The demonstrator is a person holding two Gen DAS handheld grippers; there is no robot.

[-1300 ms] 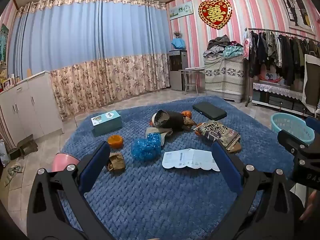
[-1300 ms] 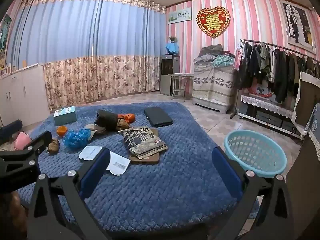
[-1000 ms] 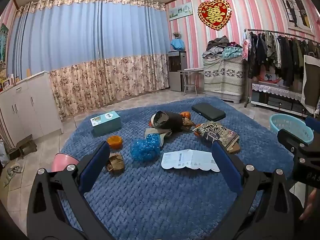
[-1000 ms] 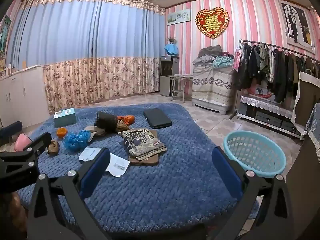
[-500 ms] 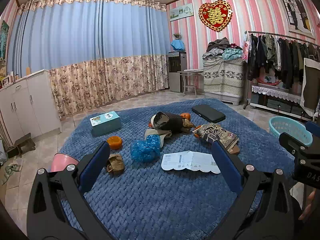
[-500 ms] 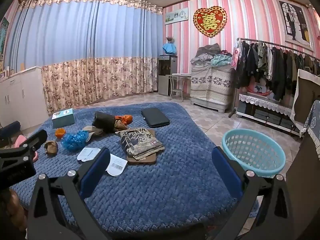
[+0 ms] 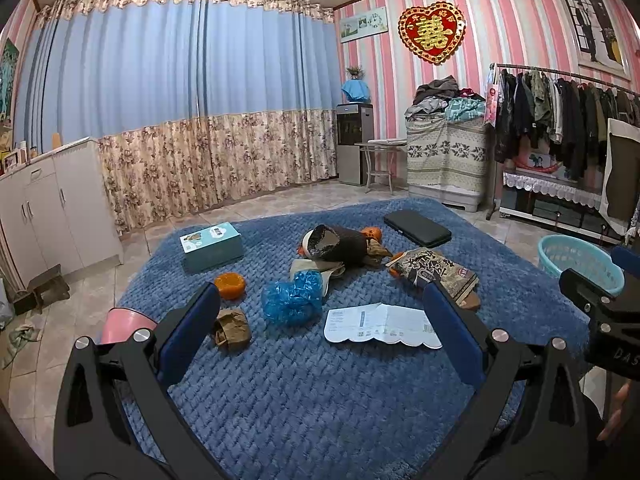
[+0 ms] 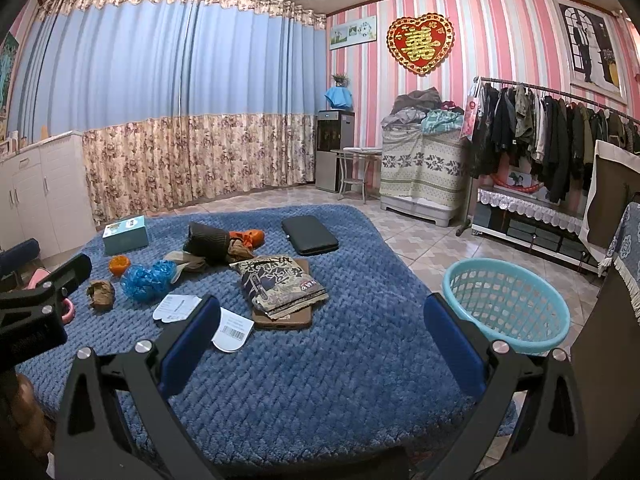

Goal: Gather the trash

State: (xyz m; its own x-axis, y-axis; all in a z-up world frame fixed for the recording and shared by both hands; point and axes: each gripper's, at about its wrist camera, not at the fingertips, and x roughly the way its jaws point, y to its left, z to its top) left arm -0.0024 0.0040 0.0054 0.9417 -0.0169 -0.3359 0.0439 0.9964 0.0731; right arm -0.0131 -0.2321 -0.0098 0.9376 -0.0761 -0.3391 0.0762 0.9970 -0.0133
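Litter lies on a blue rug (image 7: pixel 304 392): a crumpled blue plastic bag (image 7: pixel 293 298), a brown paper wad (image 7: pixel 232 326), an orange peel cup (image 7: pixel 229 281), a white paper sheet (image 7: pixel 382 325), a printed snack bag (image 7: pixel 434 270) and a dark rolled bag (image 7: pixel 338 242). My left gripper (image 7: pixel 320 334) hangs open above the rug, short of the litter. My right gripper (image 8: pixel 320 336) is open too, over the rug's near edge, with the snack bag (image 8: pixel 282 282) ahead left. A light blue basket (image 8: pixel 506 304) stands on the tiles to its right.
A teal box (image 7: pixel 211 246) and a black flat case (image 7: pixel 417 229) also rest on the rug. A pink bowl (image 7: pixel 126 326) sits at the rug's left edge. White cabinets (image 7: pixel 48 216) line the left wall, a clothes rack (image 7: pixel 560 120) the right.
Both grippers have drifted slightly with the views shifting a little; both stay open and nothing on the rug has moved.
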